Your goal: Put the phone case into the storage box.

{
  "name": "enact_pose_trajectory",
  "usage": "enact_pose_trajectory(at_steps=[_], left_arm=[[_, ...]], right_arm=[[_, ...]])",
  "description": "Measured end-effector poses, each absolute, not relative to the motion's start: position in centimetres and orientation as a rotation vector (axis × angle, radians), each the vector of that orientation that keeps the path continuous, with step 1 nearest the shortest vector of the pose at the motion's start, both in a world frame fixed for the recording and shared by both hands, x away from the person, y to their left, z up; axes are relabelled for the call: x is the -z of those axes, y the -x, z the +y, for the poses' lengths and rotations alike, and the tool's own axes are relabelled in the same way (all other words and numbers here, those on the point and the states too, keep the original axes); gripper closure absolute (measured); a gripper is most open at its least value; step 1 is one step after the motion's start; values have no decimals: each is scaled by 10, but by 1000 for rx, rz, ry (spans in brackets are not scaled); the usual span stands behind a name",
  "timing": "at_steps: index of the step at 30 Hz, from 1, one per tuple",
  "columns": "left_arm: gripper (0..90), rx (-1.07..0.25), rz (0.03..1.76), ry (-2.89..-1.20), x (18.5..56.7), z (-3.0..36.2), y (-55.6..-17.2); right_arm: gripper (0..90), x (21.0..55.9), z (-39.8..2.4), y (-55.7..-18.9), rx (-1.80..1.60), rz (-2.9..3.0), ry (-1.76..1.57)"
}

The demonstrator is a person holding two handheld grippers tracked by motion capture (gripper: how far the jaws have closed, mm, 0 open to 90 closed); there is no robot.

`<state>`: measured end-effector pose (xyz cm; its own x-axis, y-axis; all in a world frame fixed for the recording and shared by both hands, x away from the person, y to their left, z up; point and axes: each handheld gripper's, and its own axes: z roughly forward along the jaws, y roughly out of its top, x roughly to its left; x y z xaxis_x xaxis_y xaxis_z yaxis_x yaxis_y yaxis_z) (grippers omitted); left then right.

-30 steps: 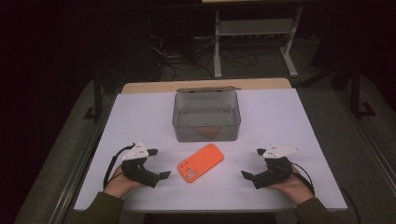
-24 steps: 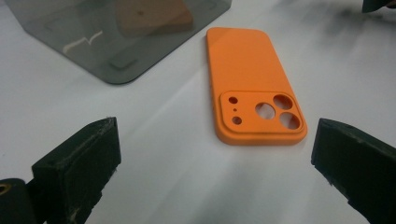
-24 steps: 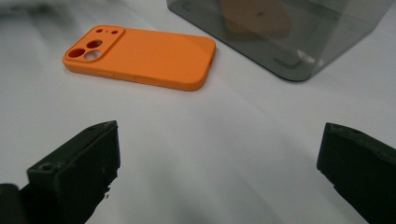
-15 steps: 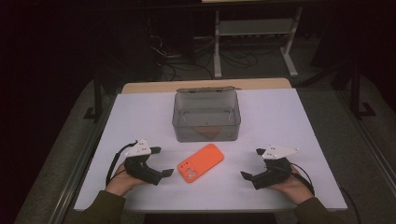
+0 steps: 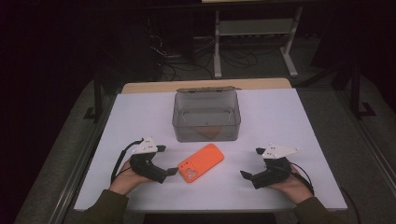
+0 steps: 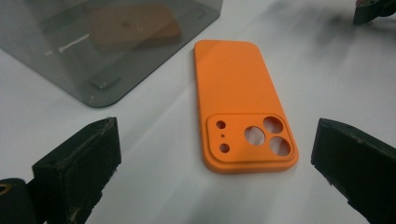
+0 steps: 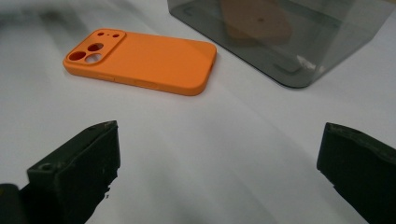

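1. Change since the earlier frames: the left gripper (image 5: 164, 161) sits closer to the orange phone case (image 5: 201, 163); its lower jaw tip is now just beside the case's camera end. The right gripper (image 5: 252, 164) and the case itself are where they were.
2. Both tongs are released. In each gripper view the two black jaws stand wide apart with nothing between them.
3. Case location: flat on the white table (image 5: 303, 121), back side up, between the two grippers and just in front of the clear grey box (image 5: 206, 114). It lies apart from the box wall. The camera cut-outs point toward the person's left.
4. Handling, my read: an empty shell, so very light. It looks like soft silicone, so it should flex and stay grippy rather than slip. Not fragile.
5. Where to grip: across the two long edges near the camera end, which the left gripper view has almost centred between the jaws. It lies flat, so one jaw likely has to scrape under an edge, and the case may slide on the smooth table.
6. Box: open top, smoky see-through walls. A flat orange-brown piece (image 6: 134, 24) lies on its floor; I can't tell what it is.
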<state>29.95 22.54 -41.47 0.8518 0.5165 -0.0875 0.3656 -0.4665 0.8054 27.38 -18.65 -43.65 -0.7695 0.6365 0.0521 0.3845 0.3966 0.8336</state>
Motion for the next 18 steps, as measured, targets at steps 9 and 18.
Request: enact_pose_trajectory(at_steps=[9, 18], left_arm=[[9, -194, 639, -2107, 413, 220, -304], [9, -189, 632, -2111, 409, 213, -308]], right_arm=[[0, 437, -187, -275, -1316, 2376, -911], [0, 437, -188, -277, -1316, 2364, -922]])
